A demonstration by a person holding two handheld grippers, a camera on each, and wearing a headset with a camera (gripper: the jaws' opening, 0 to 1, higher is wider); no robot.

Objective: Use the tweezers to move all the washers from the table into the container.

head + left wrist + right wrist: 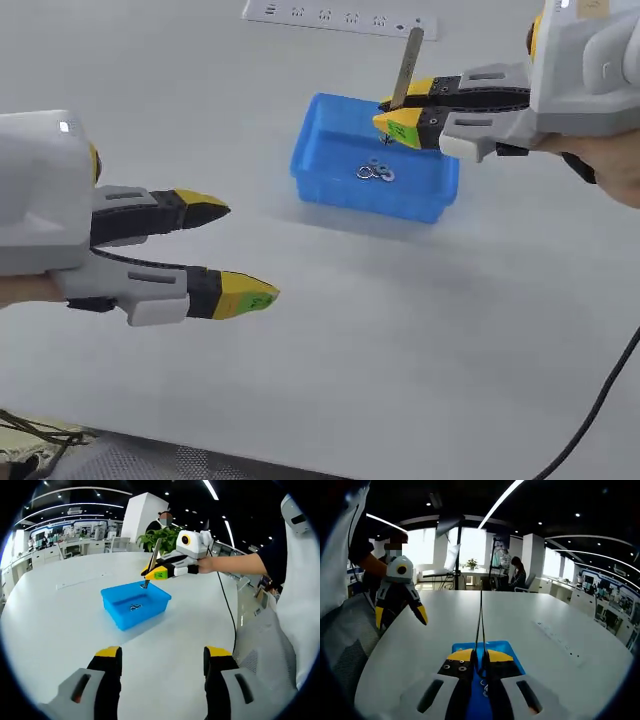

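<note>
A blue container [340, 192] sits on a pale grey bench [400, 350]. The right tool [392, 112] hangs over the container's far right corner, jaws clamped on upright tweezers [408, 65]. The tweezer tips point down inside the walls, likely so a washer drops straight in. A small cluster of washers [376, 174] lies on the container's floor. The left tool [248, 252] — jaws apart, empty — hovers well off the container's near left side, with open bench all round the container.

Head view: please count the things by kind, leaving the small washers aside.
Tongs: 2 (left tongs, right tongs)
Tweezers: 1
Blue container: 1
Power strip: 1
Total: 5
</note>
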